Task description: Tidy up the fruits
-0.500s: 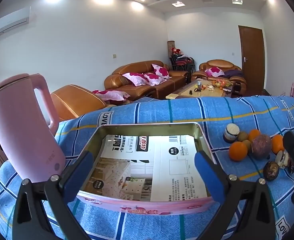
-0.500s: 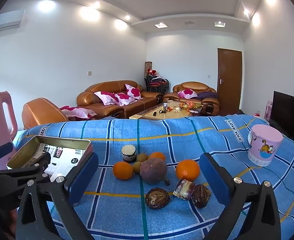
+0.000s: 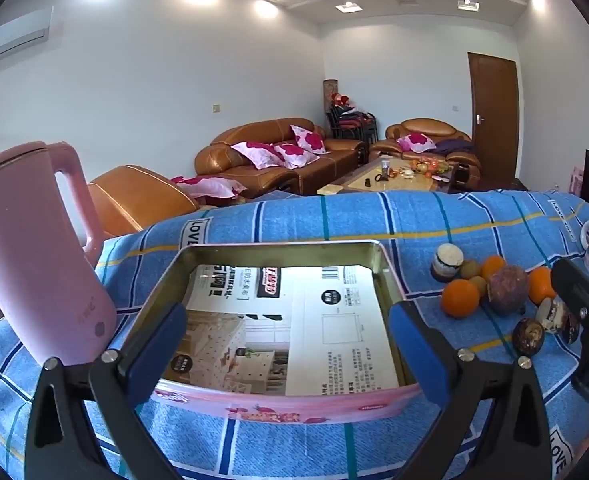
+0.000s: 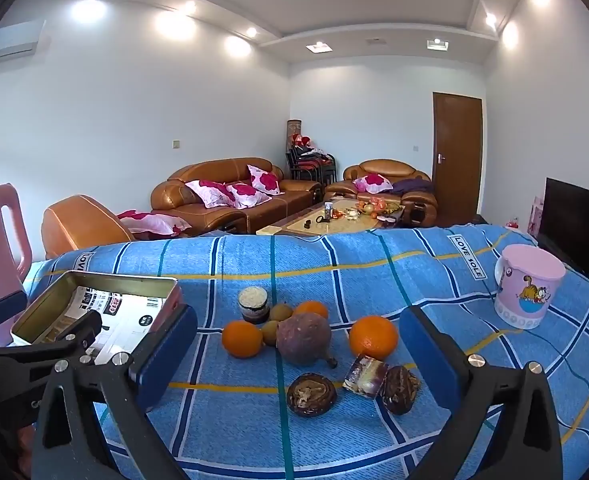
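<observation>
Both tongs gape wide, nothing held. Left tongs [image 3: 286, 344] hover over the near edge of the pink tin tray [image 3: 386, 276], paper sheet [image 3: 294, 320] lying inside. Right tongs [image 4: 298, 356] face the fruit heap on the blue checked worktop [image 4: 374, 272]: three oranges [image 4: 241, 338], purple fruit [image 4: 303, 343], small jar [image 4: 253, 304]. Pink kettle [image 3: 30, 256] left of tray, pink mug [image 4: 528, 296] far right.

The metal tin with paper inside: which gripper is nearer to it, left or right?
Left. The left gripper is open around the tin's near end; the right gripper hangs beside it, facing the fruits.
</observation>
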`<state>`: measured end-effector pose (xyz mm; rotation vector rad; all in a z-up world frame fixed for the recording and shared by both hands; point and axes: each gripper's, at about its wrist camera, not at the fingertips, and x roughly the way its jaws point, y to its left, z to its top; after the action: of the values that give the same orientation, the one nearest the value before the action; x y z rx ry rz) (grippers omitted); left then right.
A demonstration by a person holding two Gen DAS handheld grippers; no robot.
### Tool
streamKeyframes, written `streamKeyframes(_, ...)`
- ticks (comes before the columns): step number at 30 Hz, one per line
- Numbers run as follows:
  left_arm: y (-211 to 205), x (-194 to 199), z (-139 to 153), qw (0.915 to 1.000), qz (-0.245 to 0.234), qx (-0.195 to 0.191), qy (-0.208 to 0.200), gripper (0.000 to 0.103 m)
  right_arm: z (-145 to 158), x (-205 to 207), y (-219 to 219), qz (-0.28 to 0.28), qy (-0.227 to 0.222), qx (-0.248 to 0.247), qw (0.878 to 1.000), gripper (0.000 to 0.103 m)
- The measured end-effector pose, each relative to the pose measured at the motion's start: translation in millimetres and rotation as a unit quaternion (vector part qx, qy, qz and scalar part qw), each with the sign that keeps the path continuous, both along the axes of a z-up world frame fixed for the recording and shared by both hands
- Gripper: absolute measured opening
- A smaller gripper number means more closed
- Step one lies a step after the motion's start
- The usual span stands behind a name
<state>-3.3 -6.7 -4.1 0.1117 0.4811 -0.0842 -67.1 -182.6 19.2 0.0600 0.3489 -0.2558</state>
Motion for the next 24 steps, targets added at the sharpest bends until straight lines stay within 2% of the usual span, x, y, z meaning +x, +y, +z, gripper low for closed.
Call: streamKeyframes(24,-2.3,-0.8,0.8,1.0,-0.003,0.004,0.003,0.103,-1.1,1.7,-1.3,0.003,0.001,-0.007,1.0,0.102)
